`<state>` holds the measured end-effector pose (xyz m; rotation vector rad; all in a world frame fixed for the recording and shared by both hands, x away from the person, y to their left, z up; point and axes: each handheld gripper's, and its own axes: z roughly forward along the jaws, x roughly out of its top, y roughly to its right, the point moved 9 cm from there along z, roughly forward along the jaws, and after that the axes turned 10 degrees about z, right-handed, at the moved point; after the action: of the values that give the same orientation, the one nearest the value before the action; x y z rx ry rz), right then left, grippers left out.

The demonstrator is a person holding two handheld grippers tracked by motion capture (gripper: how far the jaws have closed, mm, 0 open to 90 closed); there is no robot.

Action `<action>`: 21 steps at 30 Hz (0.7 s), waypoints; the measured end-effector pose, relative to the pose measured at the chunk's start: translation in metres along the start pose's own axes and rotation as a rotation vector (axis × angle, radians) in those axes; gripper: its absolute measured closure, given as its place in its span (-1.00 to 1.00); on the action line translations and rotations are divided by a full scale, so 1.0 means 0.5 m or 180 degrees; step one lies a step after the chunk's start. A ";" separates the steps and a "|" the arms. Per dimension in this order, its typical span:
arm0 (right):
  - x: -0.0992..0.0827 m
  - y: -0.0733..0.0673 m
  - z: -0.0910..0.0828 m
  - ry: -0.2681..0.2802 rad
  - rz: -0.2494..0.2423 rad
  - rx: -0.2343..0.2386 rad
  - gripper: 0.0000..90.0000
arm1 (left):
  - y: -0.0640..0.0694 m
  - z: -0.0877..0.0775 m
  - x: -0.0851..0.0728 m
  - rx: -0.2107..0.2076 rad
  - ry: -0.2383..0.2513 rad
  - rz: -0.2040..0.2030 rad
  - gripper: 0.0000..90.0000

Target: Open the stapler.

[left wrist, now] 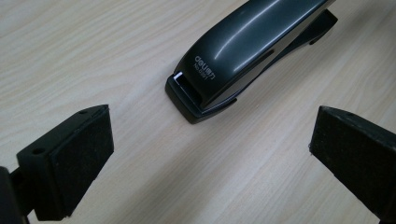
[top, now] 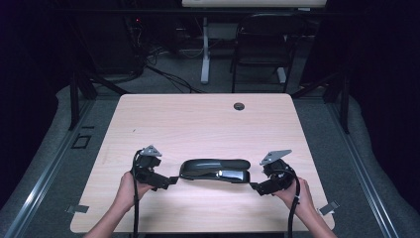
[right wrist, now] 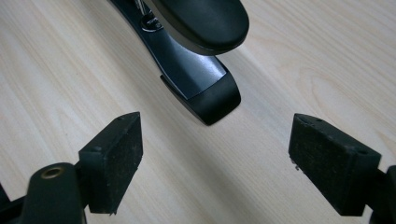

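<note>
I'm working close to the table's [top: 148, 218] near edge, with both hands sitting just inside it and bare wood lying open to either side and well beyond. The stapler [top: 215, 170] is lying flat between my two grippers, its long side running across the table, nothing crowding it. Farther off, a small round grommet [top: 239, 106] is sitting near the far edge, and a chair [top: 262, 47] is standing past the table. My left gripper [top: 173, 180] is pointing at the stapler's front end, jaws spread wide, touching nothing. My right gripper [top: 254, 187] is facing the rear end, jaws also spread and holding nothing.
</note>
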<state>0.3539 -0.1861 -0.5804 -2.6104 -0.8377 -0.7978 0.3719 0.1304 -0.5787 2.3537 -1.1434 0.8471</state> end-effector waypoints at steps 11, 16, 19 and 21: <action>-0.011 -0.016 0.027 0.0056 -0.0032 -0.0120 0.12 | 0.066 0.007 0.039 0.0063 0.0245 0.0234 -0.56; -0.008 -0.021 0.042 0.0145 -0.0077 -0.0190 0.51 | 0.118 0.019 0.063 -0.0019 0.0399 0.0422 -0.09; -0.003 -0.021 0.054 0.0231 -0.0067 -0.0202 0.71 | 0.138 0.038 0.067 -0.0033 0.0378 0.0437 0.06; -0.005 -0.022 0.069 0.0213 -0.0080 -0.0185 0.83 | 0.151 0.055 0.072 -0.0033 0.0379 0.0445 0.24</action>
<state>0.3601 -0.1641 -0.6083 -2.6123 -0.8421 -0.9242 0.3386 0.0496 -0.5692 2.2029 -1.2702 1.0118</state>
